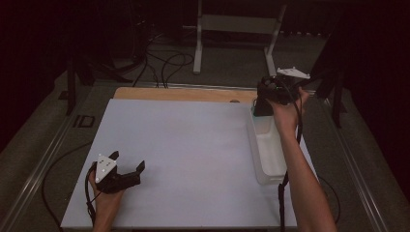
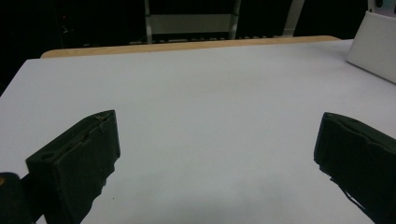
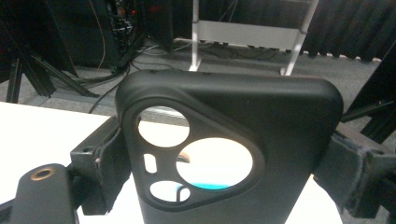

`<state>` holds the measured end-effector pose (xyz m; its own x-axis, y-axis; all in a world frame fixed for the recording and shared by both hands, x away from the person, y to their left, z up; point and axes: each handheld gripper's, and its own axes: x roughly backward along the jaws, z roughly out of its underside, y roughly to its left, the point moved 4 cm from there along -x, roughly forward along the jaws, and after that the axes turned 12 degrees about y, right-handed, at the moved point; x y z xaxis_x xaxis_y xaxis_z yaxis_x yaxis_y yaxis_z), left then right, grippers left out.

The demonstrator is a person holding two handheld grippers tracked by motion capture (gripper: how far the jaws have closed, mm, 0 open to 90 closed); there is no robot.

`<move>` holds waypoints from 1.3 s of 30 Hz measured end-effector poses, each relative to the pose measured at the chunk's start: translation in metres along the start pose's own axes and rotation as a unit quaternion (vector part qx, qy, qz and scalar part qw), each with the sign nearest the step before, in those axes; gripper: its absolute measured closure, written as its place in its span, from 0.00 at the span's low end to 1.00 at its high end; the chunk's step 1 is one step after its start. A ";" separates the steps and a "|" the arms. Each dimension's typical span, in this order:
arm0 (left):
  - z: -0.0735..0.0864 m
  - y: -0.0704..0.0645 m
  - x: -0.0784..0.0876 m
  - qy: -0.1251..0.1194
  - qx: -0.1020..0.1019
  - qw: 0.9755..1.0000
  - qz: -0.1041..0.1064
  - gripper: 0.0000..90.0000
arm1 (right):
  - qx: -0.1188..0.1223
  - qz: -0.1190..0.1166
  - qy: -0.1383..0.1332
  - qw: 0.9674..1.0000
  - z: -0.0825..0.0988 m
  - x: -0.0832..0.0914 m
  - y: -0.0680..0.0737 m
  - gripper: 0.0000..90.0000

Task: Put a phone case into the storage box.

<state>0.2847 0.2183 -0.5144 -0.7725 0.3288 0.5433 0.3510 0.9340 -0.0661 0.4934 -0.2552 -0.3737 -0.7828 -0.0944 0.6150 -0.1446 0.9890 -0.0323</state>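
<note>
Your right gripper [image 3: 224, 154] is clamped across a black phone case [image 3: 233, 149], one jaw on each long side, camera cut-outs facing you. In the high view that right gripper [image 1: 265, 99] holds the case [image 1: 261, 107] upright just above the far end of the clear bin [image 1: 266, 154], which runs back toward you below your forearm.

Risk: the grip looks narrow, on the edges only. The case is soft and hollow, so it may flex and pivot between the pads if you swing it quickly. Squeeze harder and it could bow and pop out.

Risk: the case's lower end hangs close to the bin's rim. Move sideways before lifting and it may catch the wall and drag the bin along the table [image 1: 193, 154].

Your left gripper [image 1: 126, 170] rests low, wide open, holding nothing, well away from the bin. It cannot steady the bin from there.
</note>
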 end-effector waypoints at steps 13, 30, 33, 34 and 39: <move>0.000 0.000 0.000 0.000 0.001 1.000 0.000 0.01 | 0.012 0.004 0.018 1.000 0.008 -0.009 0.003 0.15; 0.000 -0.001 -0.001 0.002 -0.002 1.000 0.000 0.01 | 0.013 0.007 0.046 0.999 0.034 -0.027 -0.003 0.15; 0.000 -0.001 -0.002 0.003 -0.002 1.000 0.000 0.01 | 0.009 0.006 0.049 0.999 0.037 -0.030 -0.004 0.15; 0.000 -0.001 -0.002 0.004 -0.003 1.000 0.000 0.01 | 0.008 0.006 0.051 0.999 0.038 -0.031 -0.003 0.15; 0.000 -0.001 -0.001 0.003 -0.003 1.000 0.001 0.01 | 0.006 0.004 0.054 0.998 0.039 -0.035 -0.001 0.15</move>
<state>0.2854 0.2166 -0.5151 -0.7691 0.3291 0.5478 0.3549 0.9328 -0.0622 0.4975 -0.2568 -0.4262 -0.7136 -0.0726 0.6967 -0.1456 0.9883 -0.0462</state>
